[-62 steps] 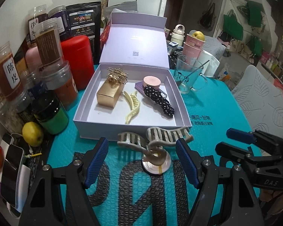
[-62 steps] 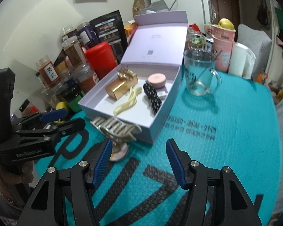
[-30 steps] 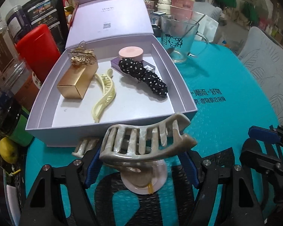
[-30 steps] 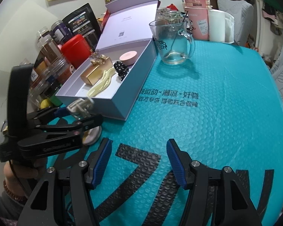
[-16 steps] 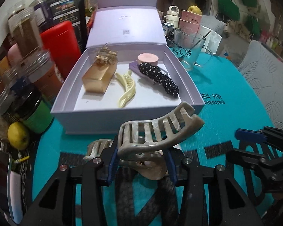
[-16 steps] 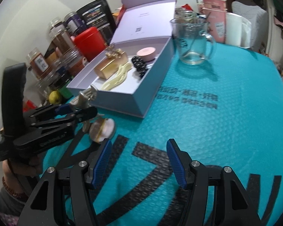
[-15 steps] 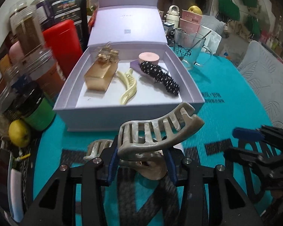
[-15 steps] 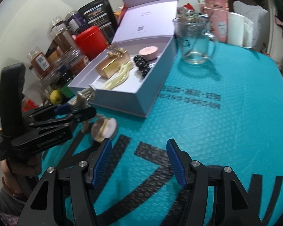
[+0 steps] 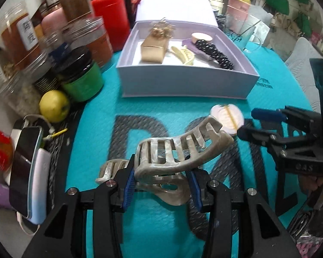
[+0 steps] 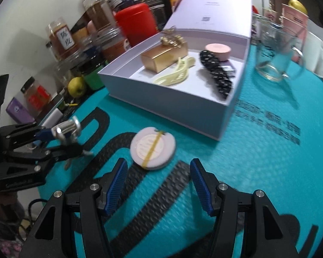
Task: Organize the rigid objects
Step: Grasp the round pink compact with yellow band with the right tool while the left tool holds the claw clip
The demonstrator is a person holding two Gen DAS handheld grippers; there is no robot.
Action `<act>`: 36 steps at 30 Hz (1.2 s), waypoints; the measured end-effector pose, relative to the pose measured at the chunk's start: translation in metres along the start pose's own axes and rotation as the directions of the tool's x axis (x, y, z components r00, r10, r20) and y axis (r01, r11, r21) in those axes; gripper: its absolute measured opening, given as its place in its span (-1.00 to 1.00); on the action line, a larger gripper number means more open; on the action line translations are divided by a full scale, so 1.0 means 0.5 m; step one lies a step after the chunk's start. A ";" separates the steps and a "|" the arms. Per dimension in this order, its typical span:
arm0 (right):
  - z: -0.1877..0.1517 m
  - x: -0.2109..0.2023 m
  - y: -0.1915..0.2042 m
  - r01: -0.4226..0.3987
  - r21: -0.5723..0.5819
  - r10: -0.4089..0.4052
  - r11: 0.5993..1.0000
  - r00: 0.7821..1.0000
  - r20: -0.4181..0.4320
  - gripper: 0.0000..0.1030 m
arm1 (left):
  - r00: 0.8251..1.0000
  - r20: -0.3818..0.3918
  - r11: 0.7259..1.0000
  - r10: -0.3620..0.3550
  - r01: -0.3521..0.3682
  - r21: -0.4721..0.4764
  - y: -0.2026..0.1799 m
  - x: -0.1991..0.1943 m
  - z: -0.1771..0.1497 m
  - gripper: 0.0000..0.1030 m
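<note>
My left gripper (image 9: pixel 161 186) is shut on a grey marbled claw hair clip (image 9: pixel 178 157), held above the teal mat with its teeth pointing away; the clip (image 10: pixel 67 129) also shows in the right wrist view, in the left gripper (image 10: pixel 53 138). A round pink disc (image 10: pixel 152 148) with a yellow band lies flat on the mat, just ahead of my right gripper (image 10: pixel 158 185). That gripper is open and holds nothing. In the left wrist view the disc (image 9: pixel 227 118) lies between the clip and the right gripper (image 9: pixel 267 124).
An open lavender box (image 10: pixel 161 99) behind the disc holds a gold box (image 10: pixel 163 58), a cream clip (image 10: pixel 174 73), a black dotted clip (image 10: pixel 217 75) and a pink puck (image 10: pixel 217 50). Jars (image 9: pixel 21 34), a red canister (image 9: pixel 109 15), a yellow fruit (image 9: pixel 53 105) and a phone (image 9: pixel 25 167) crowd the left. A glass mug (image 10: pixel 275 51) stands right.
The left jaws closed on the hair clip and carried it back and left, off the pink disc. The right gripper swung left, so the disc now lies just ahead of its fingers.
</note>
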State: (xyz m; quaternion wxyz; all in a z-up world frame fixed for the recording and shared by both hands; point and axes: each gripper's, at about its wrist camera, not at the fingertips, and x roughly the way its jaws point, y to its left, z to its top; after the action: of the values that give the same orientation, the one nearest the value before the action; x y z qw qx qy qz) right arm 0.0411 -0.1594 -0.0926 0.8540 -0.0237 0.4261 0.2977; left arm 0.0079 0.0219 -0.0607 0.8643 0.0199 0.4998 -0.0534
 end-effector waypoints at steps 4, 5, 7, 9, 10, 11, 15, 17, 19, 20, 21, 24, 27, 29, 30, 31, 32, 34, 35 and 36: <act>0.010 0.022 0.017 0.039 -0.043 -0.039 0.998 0.999 0.001 0.35 | 1.000 0.003 1.000 0.016 -0.016 -0.001 0.013 -0.004 -0.001 -0.17; 0.014 0.030 0.020 0.038 -0.046 -0.039 0.998 0.999 -0.004 0.35 | 1.000 0.004 1.000 0.016 -0.016 0.001 0.014 -0.003 -0.001 -0.17; 0.018 0.042 0.024 0.044 -0.057 -0.044 0.997 0.999 -0.010 0.35 | 1.000 0.005 1.000 0.007 -0.007 0.003 0.016 0.002 0.002 -0.17; 0.021 0.053 0.030 0.055 -0.068 -0.056 0.996 0.998 -0.012 0.35 | 1.000 0.015 1.000 -0.004 0.004 0.011 0.015 0.006 0.006 -0.17; 0.022 0.056 0.033 0.066 -0.076 -0.067 0.995 0.998 -0.007 0.35 | 1.000 0.017 1.000 -0.006 0.005 0.016 0.014 0.010 0.010 -0.16; 0.022 0.059 0.038 0.077 -0.087 -0.077 0.993 0.997 -0.003 0.35 | 1.000 0.022 1.000 -0.007 0.006 0.021 0.013 0.011 0.013 -0.16; 0.021 0.068 0.046 0.101 -0.104 -0.101 0.989 0.995 0.007 0.35 | 0.999 0.033 1.000 -0.024 0.023 0.015 0.012 0.021 0.026 -0.16; 0.020 0.068 0.047 0.116 -0.112 -0.115 0.987 0.993 0.017 0.24 | 0.998 0.044 0.999 -0.041 0.041 -0.002 0.014 0.025 0.030 -0.16; 0.019 0.071 0.049 0.140 -0.121 -0.138 0.983 0.990 0.027 0.10 | 0.997 0.055 0.999 -0.050 0.051 -0.016 0.016 0.028 0.030 -0.16; 0.018 0.070 0.048 0.136 -0.120 -0.134 0.983 0.991 0.029 0.10 | 0.997 0.061 0.998 -0.053 0.055 -0.027 0.018 0.028 0.030 -0.16; 0.016 0.068 0.046 0.134 -0.122 -0.131 0.983 0.991 0.031 0.09 | 0.996 0.064 0.998 -0.055 0.057 -0.034 0.020 0.028 0.029 -0.16; 0.012 0.059 0.039 0.124 -0.113 -0.121 0.986 0.992 0.033 0.09 | 0.996 0.070 0.997 -0.056 0.060 -0.054 0.022 0.026 0.027 -0.16; 0.005 0.048 0.032 0.095 -0.090 -0.093 0.991 0.995 0.030 0.09 | 0.996 0.071 0.996 -0.057 0.062 -0.064 0.019 0.024 0.023 -0.17; 0.000 0.040 0.030 0.078 -0.071 -0.076 0.994 0.997 0.030 0.09 | 0.995 0.071 0.995 -0.066 0.071 -0.074 0.016 0.022 0.020 -0.17; -0.004 0.036 0.031 0.074 -0.063 -0.073 0.995 0.997 0.029 0.09 | 0.995 0.070 0.994 -0.071 0.076 -0.077 0.014 0.022 0.018 -0.17; -0.009 0.031 0.033 0.070 -0.056 -0.068 0.996 0.997 0.029 0.09 | 0.994 0.072 0.993 -0.078 0.084 -0.079 0.009 0.020 0.015 -0.17; -0.014 0.025 0.034 0.065 -0.050 -0.063 0.997 0.998 0.029 0.09 | 0.994 0.074 0.993 -0.081 0.087 -0.080 0.006 0.019 0.013 -0.17; -0.024 0.014 0.037 0.059 -0.041 -0.058 0.997 0.998 0.031 0.09 | 0.993 0.075 0.992 -0.094 0.100 -0.081 -0.002 0.017 0.009 -0.17; -0.029 0.006 0.039 0.059 -0.040 -0.058 0.997 0.998 0.036 0.09 | 0.992 0.077 0.991 -0.100 0.106 -0.082 -0.005 0.016 0.007 -0.17; -0.033 -0.003 0.041 0.061 -0.038 -0.059 0.997 0.997 0.044 0.09 | 0.992 0.079 0.990 -0.103 0.110 -0.083 -0.008 0.015 0.006 -0.17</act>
State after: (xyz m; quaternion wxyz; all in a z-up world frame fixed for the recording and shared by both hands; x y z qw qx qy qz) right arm 0.0176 -0.1480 -0.0978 0.8708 -0.0467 0.4010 0.2807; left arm 0.0137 0.0171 -0.0655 0.8782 -0.0466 0.4695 -0.0784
